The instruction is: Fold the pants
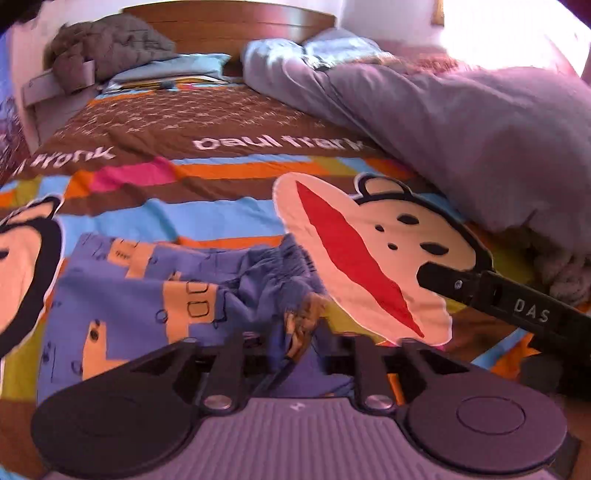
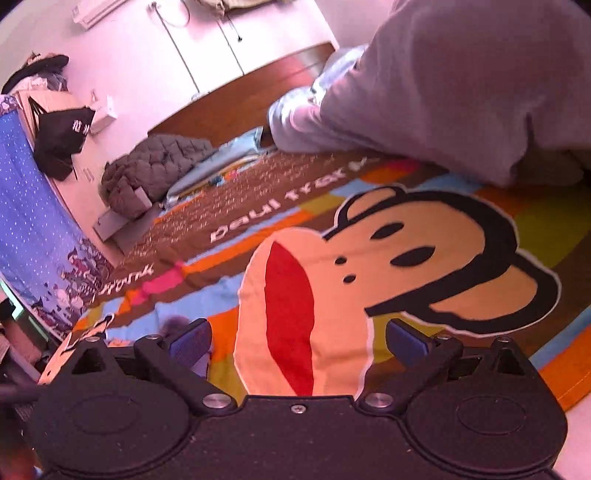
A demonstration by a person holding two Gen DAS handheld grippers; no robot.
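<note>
Hovering low over the bed, the left tongs stand partly parted, with a bunched fold of the pants lying between the arms; whether the pads press on that cloth cannot be told, since the fingertips are hidden under the fabric. The pants are blue with orange cartoon shapes, and they lie crumpled on the bedspread just in front of the left tongs, the gathered waist end rumpled toward the middle of the left wrist view.

The right tongs are released, their blue pads wide apart with nothing between them, held over the large monkey face printed on the bedspread. In the left wrist view one black finger of the right tongs reaches in from the right edge, just beside the pants.

Farther out, a grey duvet is heaped along the right side of the bed, and a quilted grey jacket lies near the wooden headboard.
</note>
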